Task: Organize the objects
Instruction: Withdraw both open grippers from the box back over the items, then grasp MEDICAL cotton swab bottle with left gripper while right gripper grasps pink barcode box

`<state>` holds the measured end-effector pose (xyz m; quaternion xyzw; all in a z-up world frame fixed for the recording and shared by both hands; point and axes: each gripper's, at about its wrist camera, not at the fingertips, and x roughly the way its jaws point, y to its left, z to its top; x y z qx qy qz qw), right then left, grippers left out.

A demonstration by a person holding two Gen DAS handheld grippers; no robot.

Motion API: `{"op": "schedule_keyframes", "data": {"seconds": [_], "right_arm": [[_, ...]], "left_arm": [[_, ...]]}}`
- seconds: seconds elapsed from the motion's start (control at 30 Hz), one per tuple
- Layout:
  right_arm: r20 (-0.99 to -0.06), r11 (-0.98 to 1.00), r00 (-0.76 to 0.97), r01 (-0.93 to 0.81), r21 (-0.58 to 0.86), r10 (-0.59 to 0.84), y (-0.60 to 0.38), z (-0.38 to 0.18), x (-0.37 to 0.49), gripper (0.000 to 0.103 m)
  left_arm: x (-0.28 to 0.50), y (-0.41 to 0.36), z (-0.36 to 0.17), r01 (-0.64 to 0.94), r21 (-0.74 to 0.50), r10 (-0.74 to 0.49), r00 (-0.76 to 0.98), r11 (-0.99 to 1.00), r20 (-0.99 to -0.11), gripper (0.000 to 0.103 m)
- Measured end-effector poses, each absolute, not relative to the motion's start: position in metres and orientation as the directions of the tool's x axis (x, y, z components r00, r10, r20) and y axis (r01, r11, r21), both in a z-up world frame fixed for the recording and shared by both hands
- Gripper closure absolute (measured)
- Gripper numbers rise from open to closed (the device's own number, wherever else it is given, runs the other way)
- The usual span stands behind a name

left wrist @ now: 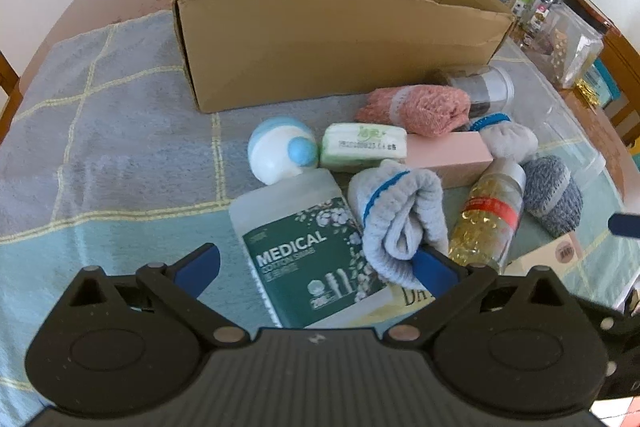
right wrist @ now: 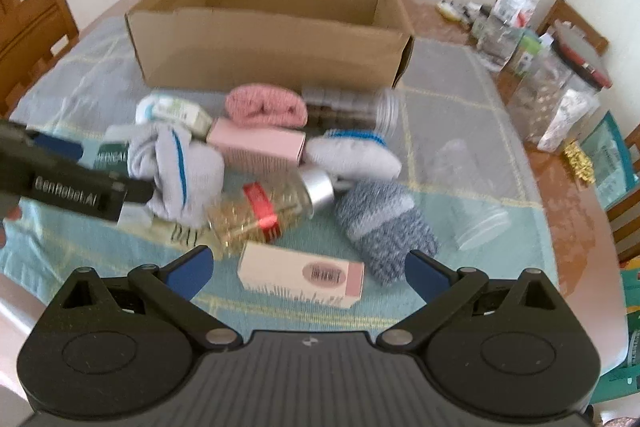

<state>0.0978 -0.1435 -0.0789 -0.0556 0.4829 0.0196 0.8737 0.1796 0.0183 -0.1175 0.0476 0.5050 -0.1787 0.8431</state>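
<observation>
in the left wrist view, the left gripper (left wrist: 316, 267) fills the bottom of the frame with its fingers (left wrist: 198, 267) wide apart; the right-hand one touches a rolled grey sock with a blue stripe (left wrist: 400, 223), which lies partly on a green medical cotton swab pack (left wrist: 304, 255). at upper centre stands an open cardboard box (left wrist: 320, 39) on a checked cloth (left wrist: 100, 131) over the counter. between box and gripper lie a white and blue ball-shaped container (left wrist: 280, 151), a tissue pack (left wrist: 364, 145), a rolled pink sock (left wrist: 416, 107), a pink carton (left wrist: 452, 155), a bottle of yellow capsules (left wrist: 488, 219) and a speckled blue sock (left wrist: 554, 195) at centre right. in the right wrist view, the right gripper (right wrist: 308, 271) hovers at the bottom with fingers (right wrist: 188, 273) spread apart, holding nothing, just above a cream carton with a barcode (right wrist: 300, 275).
</observation>
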Motion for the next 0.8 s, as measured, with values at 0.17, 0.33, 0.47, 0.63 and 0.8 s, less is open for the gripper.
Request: {"op": "schedule_keyframes", "data": {"seconds": [0.17, 0.33, 0.47, 0.63, 0.8], "right_arm": [[-0.863, 0.993, 0.505, -0.102, -0.057, 0.003, -0.152, -0.090, 0.098, 0.000], [-0.876, 0.993, 0.482, -0.109, -0.050, 0.009, -0.157, -0.099, 0.099, 0.000], [-0.876, 0.993, 0.482, -0.116, -0.037, 0.024, -0.160, -0.098, 0.099, 0.000], [-0.880, 0.991, 0.475, -0.131, -0.033, 0.034, -0.159, -0.101, 0.100, 0.000], [-0.889, 0.990, 0.454, -0.140, -0.018, 0.048, -0.156, -0.109, 0.102, 0.000]], "left_arm": [[0.174, 0.021, -0.120, 0.344, -0.090, -0.244, 0.436, 0.935, -0.866, 0.000], [0.162, 0.037, -0.118, 0.360, -0.099, -0.254, 0.413, 0.928, -0.875, 0.001], [0.157, 0.045, -0.121, 0.385, -0.081, -0.249, 0.409, 0.919, -0.878, 0.001], [0.165, 0.036, -0.130, 0.368, -0.116, -0.272, 0.408, 0.923, -0.872, 0.001], [0.171, 0.034, -0.138, 0.339, -0.096, -0.241, 0.416, 0.936, -0.877, 0.001]]}}
